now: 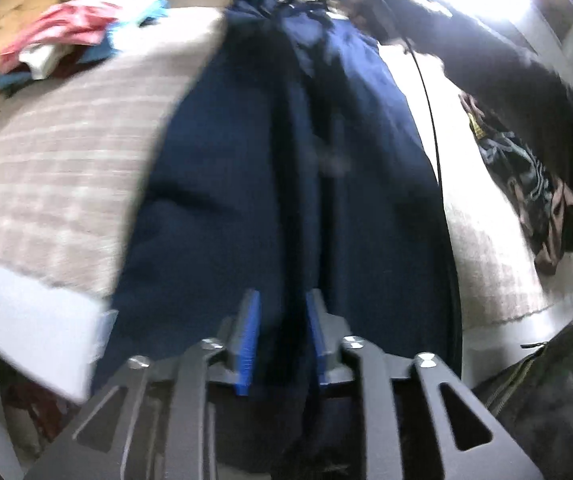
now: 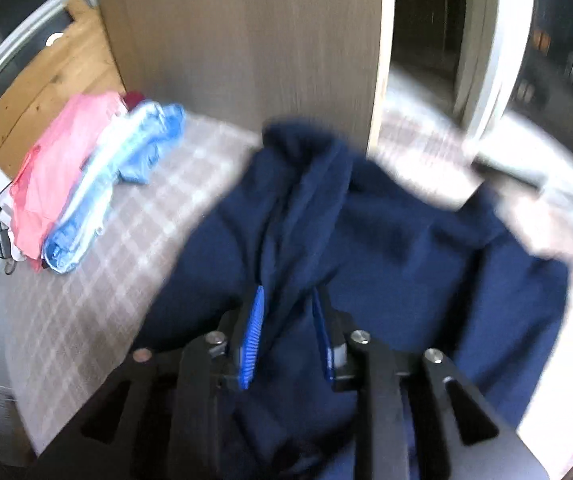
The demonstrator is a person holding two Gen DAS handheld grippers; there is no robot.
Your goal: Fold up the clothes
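Note:
A navy blue garment (image 1: 246, 184) stretches lengthwise over the checked bedspread (image 1: 58, 152). My left gripper (image 1: 282, 300) is shut on the garment's near edge, with dark cloth bunched between its blue pads (image 1: 248, 336). At the far end of the garment, a hand in a dark sleeve (image 1: 466, 52) holds the other gripper. In the right wrist view the same navy garment (image 2: 386, 248) hangs in folds, and my right gripper (image 2: 286, 292) is shut on a gathered ridge of it between blue pads (image 2: 252, 332). Both views are motion-blurred.
A stack of pink, white and light blue clothes (image 2: 86, 184) lies at the far left of the bed by a wooden headboard (image 2: 50, 92). A patterned dark garment (image 1: 534, 184) lies at the right. A wood-grain wardrobe panel (image 2: 246, 40) stands behind the bed. A black cable (image 1: 430, 120) runs down the garment's right side.

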